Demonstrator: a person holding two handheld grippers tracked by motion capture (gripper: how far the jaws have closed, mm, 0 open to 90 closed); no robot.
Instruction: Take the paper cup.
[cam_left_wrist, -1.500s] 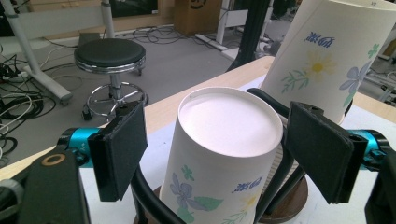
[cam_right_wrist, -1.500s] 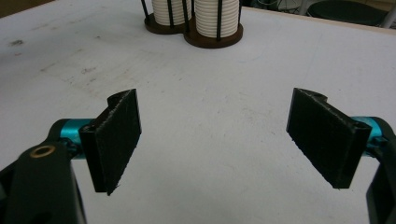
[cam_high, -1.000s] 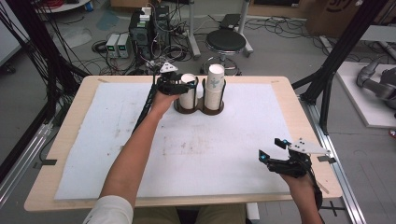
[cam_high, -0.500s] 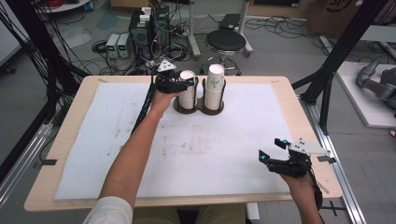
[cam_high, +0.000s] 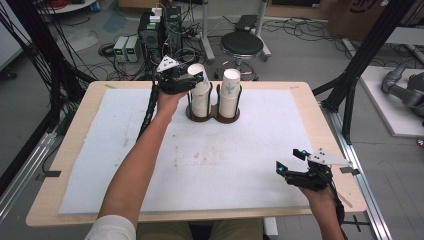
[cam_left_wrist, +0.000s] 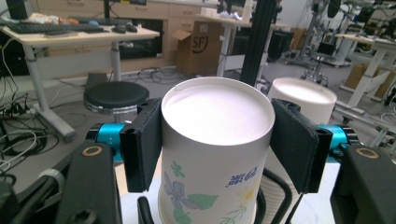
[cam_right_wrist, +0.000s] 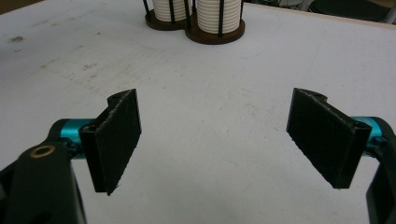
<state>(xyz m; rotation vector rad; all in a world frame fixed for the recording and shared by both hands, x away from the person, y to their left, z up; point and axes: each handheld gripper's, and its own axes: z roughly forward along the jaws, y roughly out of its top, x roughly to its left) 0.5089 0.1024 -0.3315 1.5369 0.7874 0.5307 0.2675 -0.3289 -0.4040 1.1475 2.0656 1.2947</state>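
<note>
1. Left gripper view shows the left gripper (cam_left_wrist: 217, 140) clamped on the top paper cup (cam_left_wrist: 215, 144), one black pad on each side just under the rim; its jaws have just been closing onto it.
2. High view places that cup at the head of the left stack in the twin cup holder (cam_high: 214, 116) at the far side of the table (cam_high: 75, 150), beside the second stack (cam_high: 230, 95).
3. Lift straight up along the holder's rods so the cup slips off without dragging its neighbours.
4. Keep the squeeze light; a paper wall probably dents easily, though no dent can be made out here.
5. Whether only one cup is coming away is hard to tell, so check before clearing the rods.
6. The right gripper (cam_high: 300, 167) hangs spread wide and empty near the table's near right corner, free to steady the holder.
</note>
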